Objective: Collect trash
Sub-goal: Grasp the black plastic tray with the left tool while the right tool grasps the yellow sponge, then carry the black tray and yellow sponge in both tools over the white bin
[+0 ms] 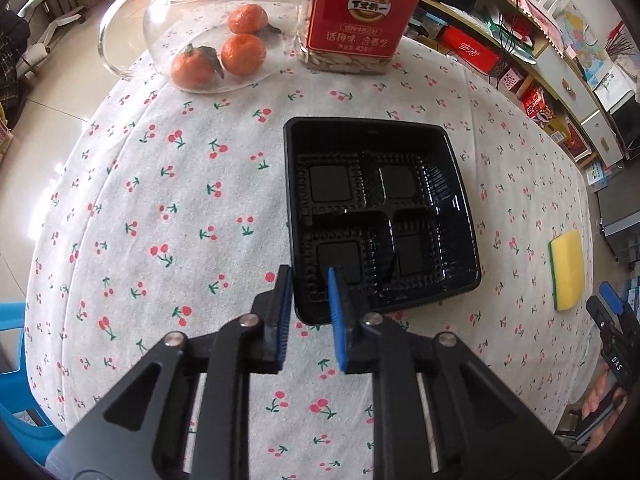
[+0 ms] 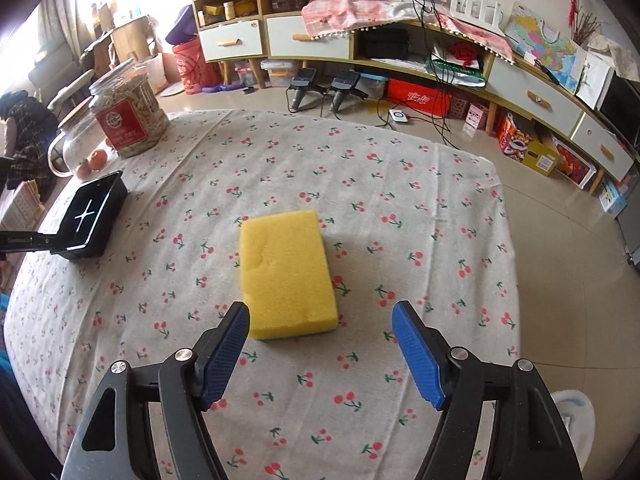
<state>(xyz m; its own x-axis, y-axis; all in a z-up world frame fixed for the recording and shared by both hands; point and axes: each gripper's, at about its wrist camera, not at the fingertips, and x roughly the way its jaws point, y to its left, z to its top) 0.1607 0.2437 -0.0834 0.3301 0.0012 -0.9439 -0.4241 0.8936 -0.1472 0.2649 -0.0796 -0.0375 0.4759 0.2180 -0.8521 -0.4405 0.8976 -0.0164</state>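
Note:
A black plastic tray with four hollows lies on the cherry-print tablecloth. My left gripper pinches its near left corner, one finger outside the wall and one inside, shut on it. The right wrist view shows the same tray at far left with that gripper on its corner. A yellow sponge with a green underside lies flat just ahead of my right gripper. Those fingers are open and wide apart, and neither touches the sponge. In the left wrist view the sponge and right gripper sit at the right edge.
At the table's far side a glass jug lies on its side with three mandarins inside, next to a red-labelled jar of seeds. A blue chair stands at the table's left. Shelves and boxes line the wall.

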